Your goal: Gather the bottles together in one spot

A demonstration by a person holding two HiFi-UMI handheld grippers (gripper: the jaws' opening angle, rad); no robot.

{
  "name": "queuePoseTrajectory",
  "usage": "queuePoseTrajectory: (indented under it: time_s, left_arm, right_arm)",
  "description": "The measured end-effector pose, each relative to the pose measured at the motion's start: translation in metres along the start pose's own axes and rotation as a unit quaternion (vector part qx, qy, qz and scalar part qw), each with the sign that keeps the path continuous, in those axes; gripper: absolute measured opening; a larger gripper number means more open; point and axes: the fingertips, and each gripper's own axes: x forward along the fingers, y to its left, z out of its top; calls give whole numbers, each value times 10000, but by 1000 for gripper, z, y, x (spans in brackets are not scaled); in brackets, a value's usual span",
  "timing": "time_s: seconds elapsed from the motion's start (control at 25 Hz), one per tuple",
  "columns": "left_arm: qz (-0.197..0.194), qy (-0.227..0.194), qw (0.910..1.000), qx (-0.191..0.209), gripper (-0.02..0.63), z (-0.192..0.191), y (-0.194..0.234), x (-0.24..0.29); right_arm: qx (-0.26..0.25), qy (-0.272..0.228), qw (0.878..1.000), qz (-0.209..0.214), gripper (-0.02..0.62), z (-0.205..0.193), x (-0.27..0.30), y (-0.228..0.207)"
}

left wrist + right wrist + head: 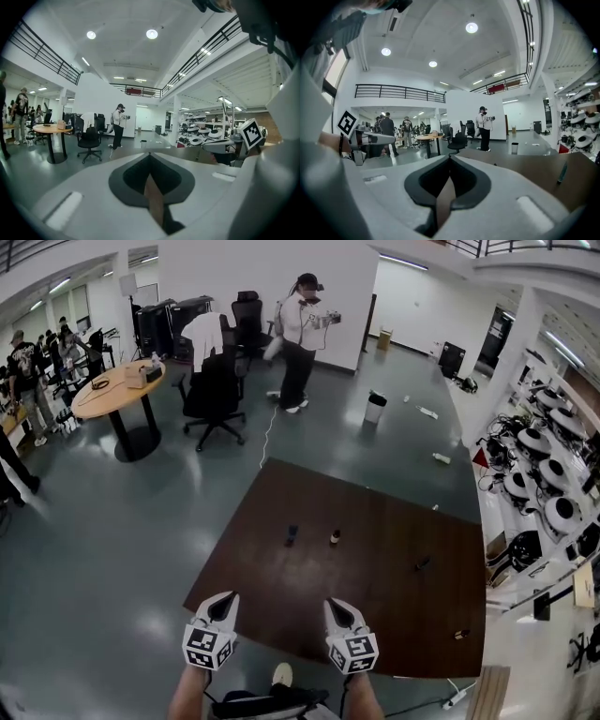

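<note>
Round table [117, 390]: wooden top, far left, a box on it.
Office chair [214, 390]: black, just beside that table.
Person [298, 343]: standing by the white wall, white top, dark trousers.
Bin [375, 407]: alone on the grey floor.

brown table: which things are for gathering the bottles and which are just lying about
Job: dark bottle, white-capped bottle, slim dark item right of them (maybe a bottle), brown table.
Lying about: office chair, round table, bin.
</note>
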Motion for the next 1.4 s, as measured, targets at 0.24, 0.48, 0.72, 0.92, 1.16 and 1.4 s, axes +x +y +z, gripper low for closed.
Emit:
queuePoseTrajectory:
  time_s: [0.24,0.48,0.72,0.92,1.16,1.4]
  left_arm:
    - [58,37,10000,-5,1,2,-2,22]
    - [87,197,9997,-77,2,-6,5,33]
    - [-50,178,9998,-108,2,-9,21,66]
    - [-312,234,9992,-79,1,-12,51,97]
    - [-620,373,9974,-65,2,-31,60,125]
    - [-838,488,9953,-46,2,-46,65,151]
  right_arm:
    - [-23,86,9999,126,2,-2,21,-16]
    - [-44,135,9997,216,2,-3,39,-17]
    - [-68,110,9999,56,2,-10,65,-30]
    - [-69,153,9998,-62,2,-15,106,-27]
    - [-83,210,9996,-194,2,-32,139,-33]
    - [-19,254,9994,-238,2,-44,165,-41]
